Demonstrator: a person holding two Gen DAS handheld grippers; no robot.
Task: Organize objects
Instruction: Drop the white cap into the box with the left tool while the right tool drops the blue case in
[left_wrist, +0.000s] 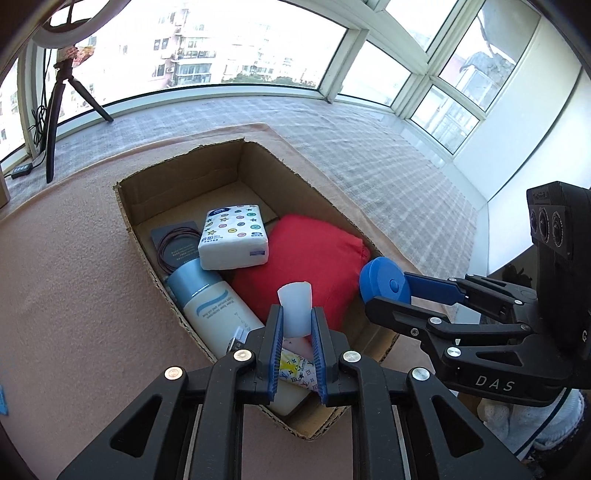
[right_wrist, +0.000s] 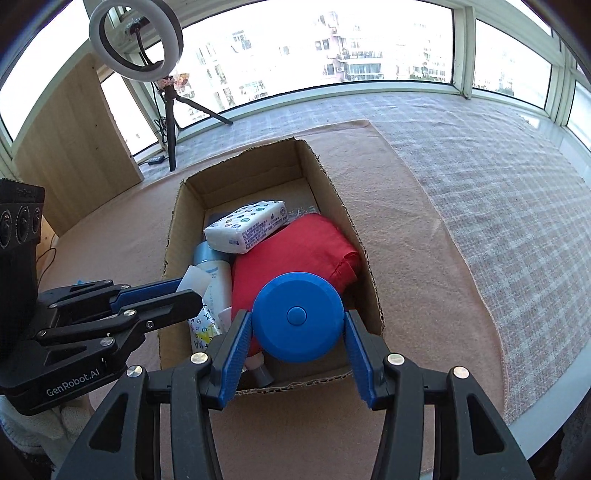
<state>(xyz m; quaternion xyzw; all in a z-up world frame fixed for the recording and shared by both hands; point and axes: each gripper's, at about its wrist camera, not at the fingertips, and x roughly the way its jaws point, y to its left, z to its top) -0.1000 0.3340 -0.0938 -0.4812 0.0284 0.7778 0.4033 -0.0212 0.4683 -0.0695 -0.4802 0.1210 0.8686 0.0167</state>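
Note:
An open cardboard box (left_wrist: 127, 214) (right_wrist: 171, 236) stands on a pink mat. Inside lie a dotted tissue pack (left_wrist: 234, 236) (right_wrist: 247, 229), a red cloth bundle (left_wrist: 303, 254) (right_wrist: 295, 251), a white bottle with a grey-blue cap (left_wrist: 212, 302) (right_wrist: 218, 273) and a dark card with hair ties (left_wrist: 177, 243). My left gripper (left_wrist: 297, 328) (right_wrist: 190, 290) is shut on a patterned tube with a white cap (left_wrist: 294, 306) (right_wrist: 195, 277), over the box's near left part. My right gripper (right_wrist: 297, 325) (left_wrist: 386, 295) is shut on a round blue disc (right_wrist: 299, 317) (left_wrist: 384, 284), above the box's near right part.
A ring light on a tripod (right_wrist: 171, 122) (left_wrist: 55, 122) stands at the back left by the window. A wooden board (right_wrist: 74, 155) leans beside it. Plaid cloth (right_wrist: 498, 177) covers the surface right of the pink mat (right_wrist: 406, 258). The table edge (right_wrist: 554, 424) curves at the right.

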